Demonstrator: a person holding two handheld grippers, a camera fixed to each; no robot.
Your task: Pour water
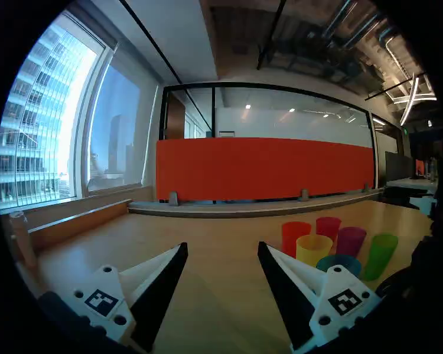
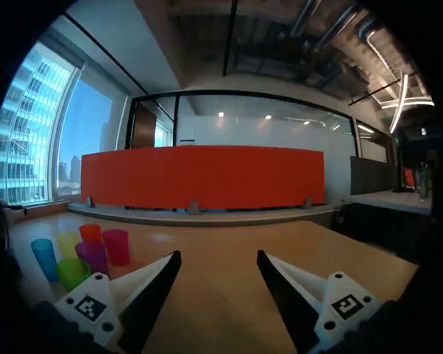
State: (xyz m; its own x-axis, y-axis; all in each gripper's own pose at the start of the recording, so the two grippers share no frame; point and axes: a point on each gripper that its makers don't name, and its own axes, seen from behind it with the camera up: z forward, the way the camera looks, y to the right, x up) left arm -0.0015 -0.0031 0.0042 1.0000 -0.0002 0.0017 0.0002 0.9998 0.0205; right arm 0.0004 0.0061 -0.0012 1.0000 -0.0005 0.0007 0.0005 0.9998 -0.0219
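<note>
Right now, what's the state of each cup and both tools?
left tool: open, holding nothing
right tool: open, holding nothing
orange cup: upright, mouth up
pink cup: upright, mouth up
purple cup: upright, mouth up
green cup: upright, mouth up
yellow cup: upright, mouth up
blue cup: upright, mouth up
water in the cups: cannot tell

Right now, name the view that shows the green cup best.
Left gripper view: the green cup stands at the group's right edge, almost whole. In the right gripper view it sits low left, its base hidden behind a finger.
</note>
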